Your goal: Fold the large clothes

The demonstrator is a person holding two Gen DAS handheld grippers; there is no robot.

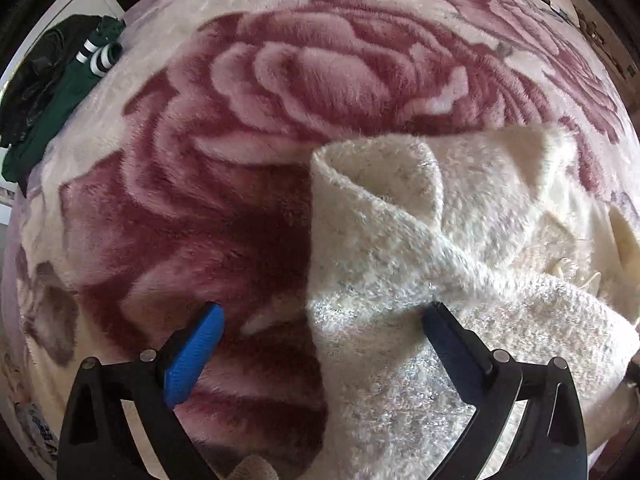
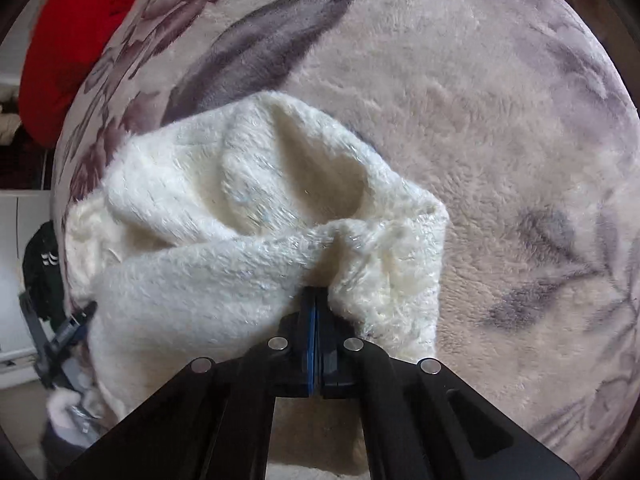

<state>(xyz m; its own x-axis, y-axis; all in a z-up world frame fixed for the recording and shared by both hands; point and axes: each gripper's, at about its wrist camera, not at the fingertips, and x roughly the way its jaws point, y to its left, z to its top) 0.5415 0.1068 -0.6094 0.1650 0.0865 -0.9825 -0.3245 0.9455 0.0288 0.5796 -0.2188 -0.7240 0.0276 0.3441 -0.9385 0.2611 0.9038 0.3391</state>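
A fluffy white garment [image 1: 440, 248] lies bunched on a floral plush blanket [image 1: 280, 80]. My left gripper [image 1: 320, 320] is open, its blue pads [image 1: 196, 352] spread wide; the garment's left edge lies between them, against the right finger. My right gripper [image 2: 314, 304] is shut on a fold of the white garment [image 2: 240, 208] and holds it lifted and bunched above the blanket [image 2: 500, 140]. The left gripper also shows at the left edge of the right wrist view [image 2: 76, 320].
Dark green and black clothes [image 1: 52, 92] with white stripes lie at the blanket's far left edge. A red cloth [image 2: 68, 52] lies at the far left in the right wrist view. White furniture [image 2: 16, 260] stands beside the bed.
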